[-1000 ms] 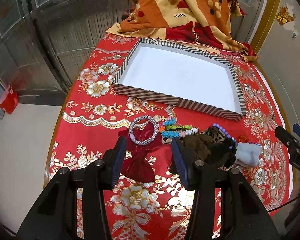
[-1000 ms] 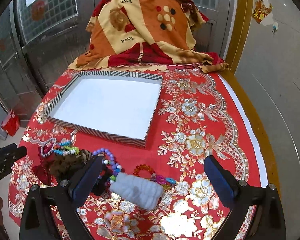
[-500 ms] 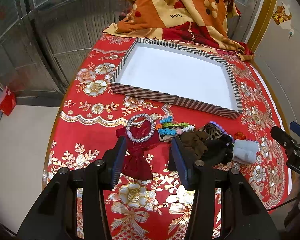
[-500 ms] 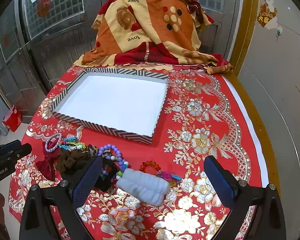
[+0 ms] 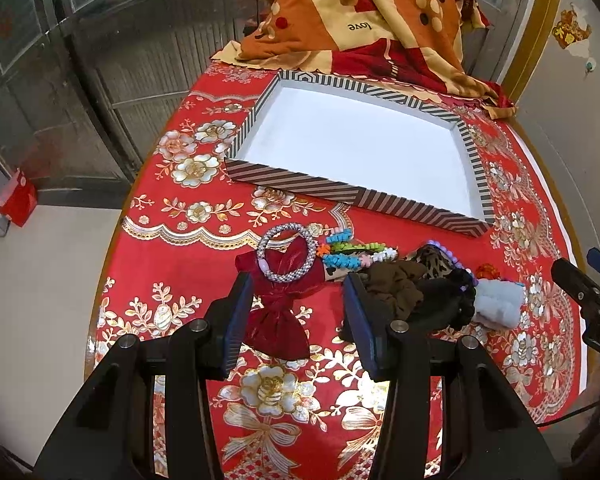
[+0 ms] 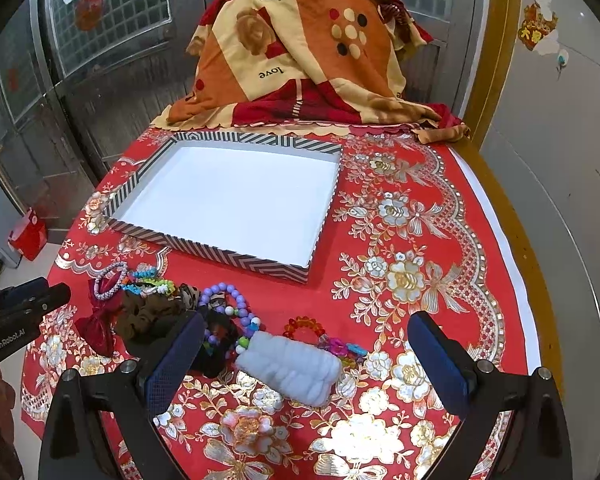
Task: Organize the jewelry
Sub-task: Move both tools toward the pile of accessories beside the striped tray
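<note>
A striped tray with a white floor [image 5: 340, 196] [image 6: 204, 246] lies on the red tablecloth. Before it lies a heap of jewelry: a silver beaded bracelet [image 5: 286, 254] [image 6: 108, 280] on a dark red velvet bow [image 5: 278, 320] [image 6: 96, 326], a colourful bead strand [image 5: 352, 254], brown and black scrunchies [image 5: 396, 286] [image 6: 148, 312], a purple bead bracelet [image 6: 230, 300], a pale blue scrunchie [image 5: 498, 304] [image 6: 290, 368] and a red bracelet [image 6: 304, 326]. My left gripper [image 5: 298, 312] is open, its fingers either side of the bow. My right gripper [image 6: 306, 354] is wide open over the pale blue scrunchie.
A folded orange and red blanket [image 5: 364, 20] [image 6: 300, 56] lies at the table's far end behind the tray. Metal doors stand to the left. The table's right edge runs beside a grey wall [image 6: 560, 160]. A red bag [image 5: 16, 198] sits on the floor.
Both grippers have drawn back slightly from the table. The left gripper now sits lower over the bow. The jewelry has not moved.
</note>
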Available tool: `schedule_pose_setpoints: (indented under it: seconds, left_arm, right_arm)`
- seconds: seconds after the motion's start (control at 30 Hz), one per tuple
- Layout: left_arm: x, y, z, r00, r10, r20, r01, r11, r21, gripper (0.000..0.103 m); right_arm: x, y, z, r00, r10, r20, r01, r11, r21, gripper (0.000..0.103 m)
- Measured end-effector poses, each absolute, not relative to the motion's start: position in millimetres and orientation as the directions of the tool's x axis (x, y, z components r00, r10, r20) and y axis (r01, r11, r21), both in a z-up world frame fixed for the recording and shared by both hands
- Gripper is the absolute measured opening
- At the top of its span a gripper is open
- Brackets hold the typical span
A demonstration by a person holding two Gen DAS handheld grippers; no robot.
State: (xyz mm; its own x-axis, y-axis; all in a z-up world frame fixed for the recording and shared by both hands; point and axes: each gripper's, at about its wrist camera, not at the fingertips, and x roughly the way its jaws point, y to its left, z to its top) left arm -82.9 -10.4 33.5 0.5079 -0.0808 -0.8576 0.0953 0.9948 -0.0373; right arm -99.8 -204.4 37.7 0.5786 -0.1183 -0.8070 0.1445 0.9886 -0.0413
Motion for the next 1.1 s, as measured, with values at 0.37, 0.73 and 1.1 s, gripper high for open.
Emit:
schedule_pose_setpoints:
  seconds: [0.37,0.73,1.1]
  left_arm:
    - [-82.3,-4.2,30.2,0.502,-0.064,-0.863,0.077,0.997,-0.029,0.046]
    - [-83.5,-0.2,32.2,0.508,-0.068,-0.859,0.079,0.996,-0.032,0.046]
    - [-84.7,8.9,31.4,0.501,-0.080,-0.862,0.069,0.996,-0.052,0.046]
  right_arm:
    - [-101.6,-198.4,40.8,0.579,-0.083,-0.811,0.105,0.994,-0.027,0.101]
    - [-103.5,-202.9,41.0,0.565,-0.045,-0.824,0.119,0.992,0.028,0.101]
    - [-111.8,-204.8,39.0,0.558,-0.061,-0.827,0.107,0.994,-0.001,0.101]
